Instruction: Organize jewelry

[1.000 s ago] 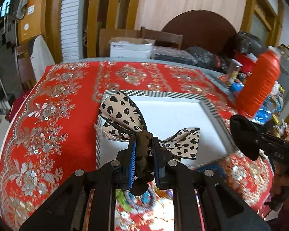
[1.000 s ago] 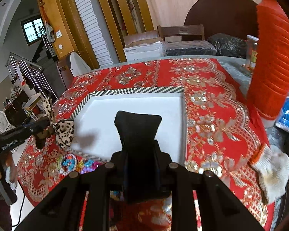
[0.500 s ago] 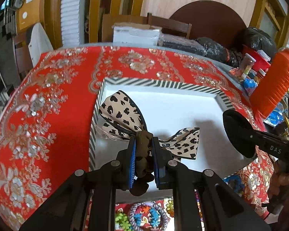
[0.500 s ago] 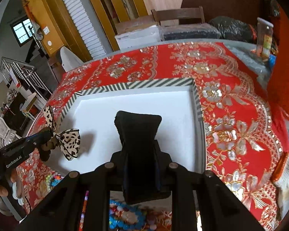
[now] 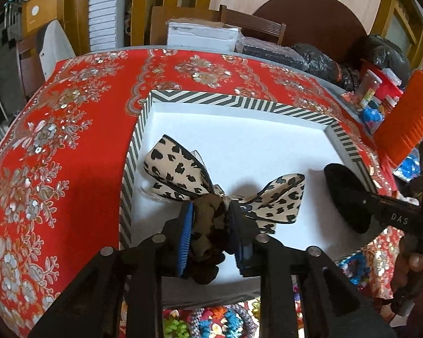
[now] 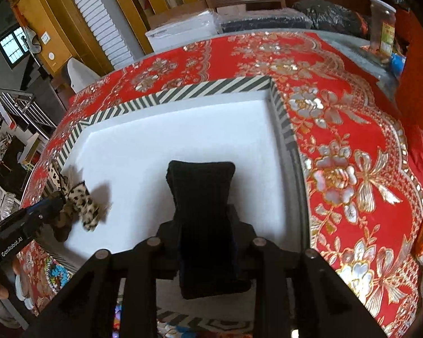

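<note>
A wide white tray (image 5: 239,140) with a striped rim is laid on the red cloth, its floor bare. The placing step is judged in hand: the leopard bow (image 5: 222,186) is clamped by the left gripper (image 5: 210,219) near the left rim; a black pad (image 6: 203,211) is pinched by the right gripper (image 6: 207,242) mid-tray. Lowering and release are called for, clear of the rims.

One leopard bow (image 5: 222,186), one black band (image 6: 203,197), one striped tray (image 5: 239,102), two grippers (image 5: 210,214) (image 6: 206,239), one orange bottle (image 5: 406,118).
</note>
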Demonstrator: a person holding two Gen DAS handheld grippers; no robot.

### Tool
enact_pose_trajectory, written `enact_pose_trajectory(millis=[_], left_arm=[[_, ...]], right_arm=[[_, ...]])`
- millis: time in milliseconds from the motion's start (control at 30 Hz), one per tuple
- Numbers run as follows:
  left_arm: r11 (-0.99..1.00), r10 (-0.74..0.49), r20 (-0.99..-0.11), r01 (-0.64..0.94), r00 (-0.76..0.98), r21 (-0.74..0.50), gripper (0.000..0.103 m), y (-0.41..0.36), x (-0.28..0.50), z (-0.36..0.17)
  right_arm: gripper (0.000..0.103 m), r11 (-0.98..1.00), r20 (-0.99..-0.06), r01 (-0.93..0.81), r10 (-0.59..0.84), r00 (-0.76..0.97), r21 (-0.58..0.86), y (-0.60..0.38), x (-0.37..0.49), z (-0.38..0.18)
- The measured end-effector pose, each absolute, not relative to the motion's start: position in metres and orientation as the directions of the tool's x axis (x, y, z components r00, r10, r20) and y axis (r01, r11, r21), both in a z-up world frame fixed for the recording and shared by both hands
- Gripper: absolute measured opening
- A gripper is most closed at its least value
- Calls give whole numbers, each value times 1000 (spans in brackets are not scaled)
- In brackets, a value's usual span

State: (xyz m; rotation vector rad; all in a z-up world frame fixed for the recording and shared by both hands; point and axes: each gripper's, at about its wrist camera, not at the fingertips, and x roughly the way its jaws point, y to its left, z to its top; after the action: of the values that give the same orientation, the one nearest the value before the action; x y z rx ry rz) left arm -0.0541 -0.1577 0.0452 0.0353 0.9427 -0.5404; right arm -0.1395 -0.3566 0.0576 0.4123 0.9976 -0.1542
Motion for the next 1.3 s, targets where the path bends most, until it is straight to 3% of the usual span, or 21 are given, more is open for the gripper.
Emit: enact_pose_trajectory(millis=[100, 167, 433, 567, 1300], left_arm=[[862, -443, -761, 458, 474, -217, 38, -153, -58, 53], [861, -450, -753, 457, 480, -223, 40, -151, -61, 58], [862, -449, -725, 468, 522, -197, 40, -145, -85, 80], [866, -440, -706, 469, 555, -172, 40, -147, -105, 90], [891, -381, -609, 453, 696, -39, 40, -156, -196, 134]], right_arm=[[34, 908, -839, 318, 65, 541, 275, -356, -146, 61], [47, 907, -836, 322, 57, 546, 272, -356, -152, 65], [49, 916, -795, 292, 46, 605, 275, -350, -179, 99], [58, 930, -769, 268, 24, 639, 252, -339, -199, 118], [67, 958, -688, 203, -9, 726, 202, -287, -288, 168]])
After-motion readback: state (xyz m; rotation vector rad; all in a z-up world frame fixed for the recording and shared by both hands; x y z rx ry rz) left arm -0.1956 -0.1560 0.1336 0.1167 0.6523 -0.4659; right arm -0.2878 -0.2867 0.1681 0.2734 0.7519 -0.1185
